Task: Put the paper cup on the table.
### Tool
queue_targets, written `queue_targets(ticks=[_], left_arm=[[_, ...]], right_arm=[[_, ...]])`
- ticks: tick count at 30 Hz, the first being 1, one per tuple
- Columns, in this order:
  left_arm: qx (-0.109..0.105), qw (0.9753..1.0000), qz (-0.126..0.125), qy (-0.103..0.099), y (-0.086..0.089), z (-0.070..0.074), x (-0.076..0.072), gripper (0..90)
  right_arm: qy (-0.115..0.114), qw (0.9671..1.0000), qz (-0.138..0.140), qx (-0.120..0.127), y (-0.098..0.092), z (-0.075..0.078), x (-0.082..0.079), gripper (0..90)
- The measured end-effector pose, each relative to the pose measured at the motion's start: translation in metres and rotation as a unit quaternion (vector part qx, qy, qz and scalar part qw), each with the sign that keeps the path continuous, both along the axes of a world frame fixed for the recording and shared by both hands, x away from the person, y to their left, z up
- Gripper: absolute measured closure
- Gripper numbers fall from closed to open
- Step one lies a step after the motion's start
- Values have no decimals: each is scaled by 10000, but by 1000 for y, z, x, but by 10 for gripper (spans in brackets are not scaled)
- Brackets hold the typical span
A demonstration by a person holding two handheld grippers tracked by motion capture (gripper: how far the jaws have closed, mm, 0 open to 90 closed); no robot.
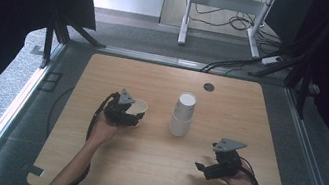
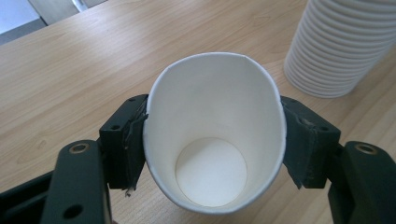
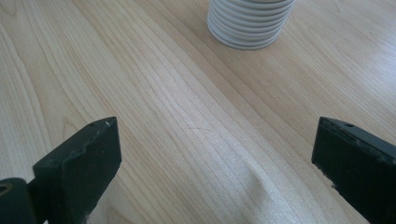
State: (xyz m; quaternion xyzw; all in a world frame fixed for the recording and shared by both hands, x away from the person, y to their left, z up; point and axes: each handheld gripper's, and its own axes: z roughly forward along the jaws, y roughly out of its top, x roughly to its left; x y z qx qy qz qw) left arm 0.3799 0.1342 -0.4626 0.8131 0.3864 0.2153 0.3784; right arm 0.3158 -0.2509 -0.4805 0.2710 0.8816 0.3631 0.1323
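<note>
Between the left gripper's [image 2: 212, 140] fingers [image 2: 126, 140] a paper cup [image 2: 215, 126] was squeezed; the right gripper's [image 3: 215, 158] fingers [image 3: 79, 158] were held wide apart, empty, before the cup stack [image 3: 250, 23].

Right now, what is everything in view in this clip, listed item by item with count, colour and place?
paper cup: one, white, squeezed oval between the left gripper's jaws, left of the stack
stack of paper cups: one stack, white, upside down at the table's middle
table: one, light wood, dark round hole near its far edge
desk frame: one, white, on the floor beyond the table
cables: several, black, on the grey floor behind the table
left gripper: one, black, shut on the paper cup
right gripper: one, black, jaws wide apart over bare table, right of the stack
forearms: two, entering from the near edge
</note>
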Motion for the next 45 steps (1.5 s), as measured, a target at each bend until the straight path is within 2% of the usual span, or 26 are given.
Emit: queue_targets(ticks=[8,14,19,23,25,33,39,45], left_arm=[[59,10000,-7,7,-1,-10,0,299],[-19,9999,-16,107,-2,-11,1,250],[-16,9996,-29,275,-5,-13,3,126],[-141,9990,37,417,-6,-14,4,22],[-219,9988,9,433,-5,-13,4,0],[-367,9988,21,330,-4,-2,-2,0],[-270,9995,0,189,-7,10,-11,0],[-181,9997,-87,144,-11,14,-20,0]], right_arm=[[21,10000,37,-42,1,-2,0,18],[34,10000,47,-41,2,-2,0,20],[60,9999,66,-67,2,-4,0,21],[87,9999,74,-90,3,-5,0,20],[117,9998,84,-100,3,-5,0,21],[177,9998,39,-33,1,-6,0,23],[220,9997,-10,67,-1,-5,0,21],[198,9995,58,220,-2,-3,-1,0]])
